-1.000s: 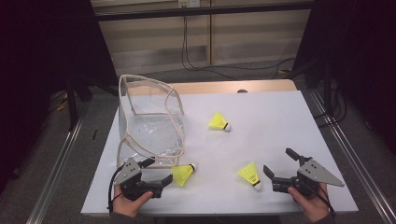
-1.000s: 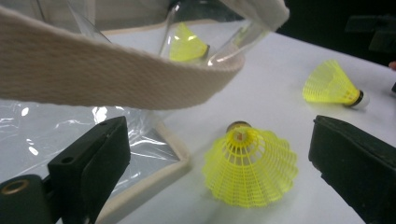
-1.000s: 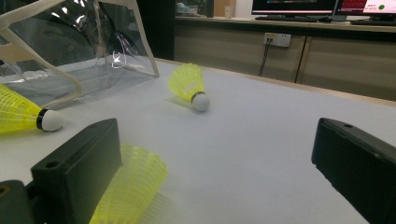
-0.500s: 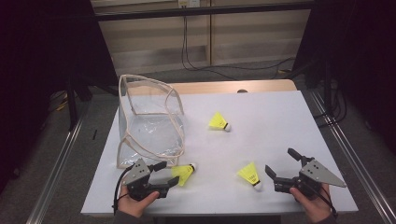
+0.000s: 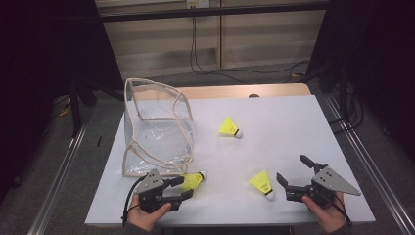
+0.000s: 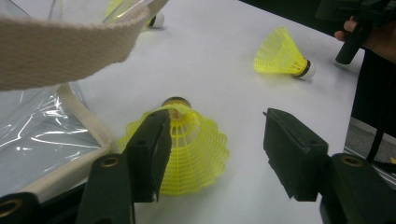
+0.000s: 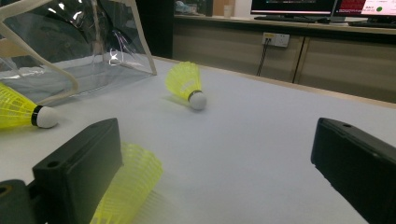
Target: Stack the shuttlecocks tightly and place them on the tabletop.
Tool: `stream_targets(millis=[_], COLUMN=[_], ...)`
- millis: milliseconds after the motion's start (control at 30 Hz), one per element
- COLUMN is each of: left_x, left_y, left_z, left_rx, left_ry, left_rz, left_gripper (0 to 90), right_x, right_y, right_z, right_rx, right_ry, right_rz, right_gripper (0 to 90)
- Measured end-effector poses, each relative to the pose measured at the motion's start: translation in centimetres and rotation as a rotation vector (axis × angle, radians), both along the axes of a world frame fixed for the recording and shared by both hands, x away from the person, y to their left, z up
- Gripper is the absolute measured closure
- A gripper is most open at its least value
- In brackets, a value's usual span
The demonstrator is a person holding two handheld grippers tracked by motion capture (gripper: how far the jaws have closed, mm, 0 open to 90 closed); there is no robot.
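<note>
The left gripper (image 5: 183,188) lay low at the near left of the counter (image 5: 293,127), just in front of the clear bag (image 5: 156,127). Its fingers (image 6: 149,154) had just been closing and stood half open around the skirt of a yellow shuttlecock (image 6: 196,149). In the left gripper view one finger lay against the skirt's side while the other (image 6: 292,156) stood apart from it, so the fingers were not yet pressing on it. That shuttlecock (image 5: 192,180) lay on its side on the counter, cork pointing away from the hand, just beside the bag's cloth-trimmed base.

The right gripper (image 5: 293,176) rested at the near right, held by the person's right hand (image 5: 328,215). Its fingers (image 7: 79,168) were spread wide and held nothing. A second shuttlecock (image 5: 262,182) lay on the counter just beside its left finger; in the right gripper view its skirt (image 7: 128,186) showed partly behind that finger, and I could not tell whether they touched.

A third shuttlecock (image 5: 229,128) lay near the middle of the counter, to the right of the bag and well apart from both grippers.
</note>
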State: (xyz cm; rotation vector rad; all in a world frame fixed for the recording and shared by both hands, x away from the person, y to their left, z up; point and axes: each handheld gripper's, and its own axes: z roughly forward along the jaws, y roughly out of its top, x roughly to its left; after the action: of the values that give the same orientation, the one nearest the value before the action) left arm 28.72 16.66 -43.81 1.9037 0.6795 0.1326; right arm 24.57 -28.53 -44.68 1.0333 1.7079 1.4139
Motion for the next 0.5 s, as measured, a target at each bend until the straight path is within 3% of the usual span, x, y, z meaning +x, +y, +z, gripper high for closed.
stream_targets(millis=[300,500], left_x=[0.6,0.9], left_y=[-1.3,-1.8], left_z=[-0.3,-0.2], left_rx=[0.039,0.055], left_ry=[0.007,-0.027], left_rz=[0.014,0.028], left_gripper=[53.7,66.7], right_x=[-0.3,-0.8], right_y=[-0.3,-0.7], right_z=[0.0,0.0], right_rx=[-0.001,-0.007], right_ry=[-0.002,-0.005], right_rz=[-0.017,-0.026], right_gripper=[1.3,1.4])
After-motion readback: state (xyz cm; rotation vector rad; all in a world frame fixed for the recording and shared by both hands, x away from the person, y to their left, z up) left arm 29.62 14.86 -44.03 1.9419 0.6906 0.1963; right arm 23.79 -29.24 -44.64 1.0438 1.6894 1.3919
